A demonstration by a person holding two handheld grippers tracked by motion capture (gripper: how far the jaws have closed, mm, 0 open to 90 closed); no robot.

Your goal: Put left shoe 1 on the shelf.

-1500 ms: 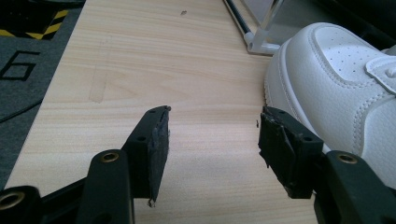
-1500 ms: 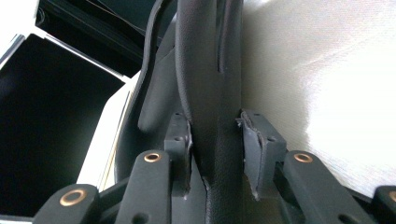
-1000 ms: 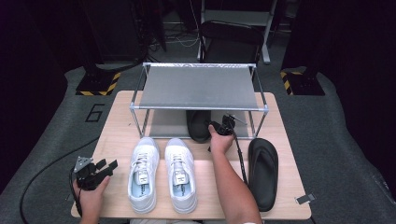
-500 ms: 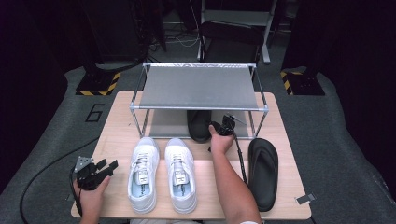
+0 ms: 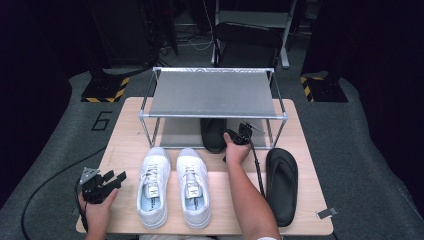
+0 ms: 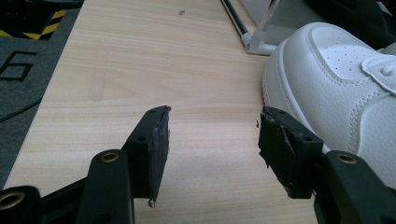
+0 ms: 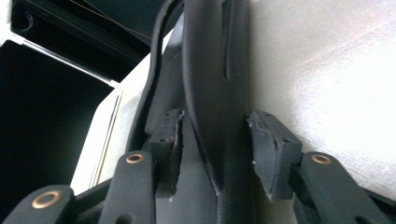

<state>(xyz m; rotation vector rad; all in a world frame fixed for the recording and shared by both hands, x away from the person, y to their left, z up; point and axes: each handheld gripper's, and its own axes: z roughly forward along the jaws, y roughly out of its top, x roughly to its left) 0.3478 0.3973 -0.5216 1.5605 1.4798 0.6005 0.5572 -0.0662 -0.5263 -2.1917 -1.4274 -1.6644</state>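
- The left gripper rests at the near left corner of the wooden table, held in the person's left hand; its jaws stand apart with nothing between them, only bare tabletop in the left gripper view
- Just right of it a pair of white sneakers stands side by side with toes towards the metal rack; in the left gripper view the nearer sneaker's toe lies just beside one jaw
- Under the rack's shelf lies a black sandal, and the right gripper is at its edge
- In the right gripper view that sandal's rim runs up between the jaws, which have just been opening; the pads stand off it on both sides, so the grip is released
- A second black sandal lies on the table's right side, near the person's right forearm
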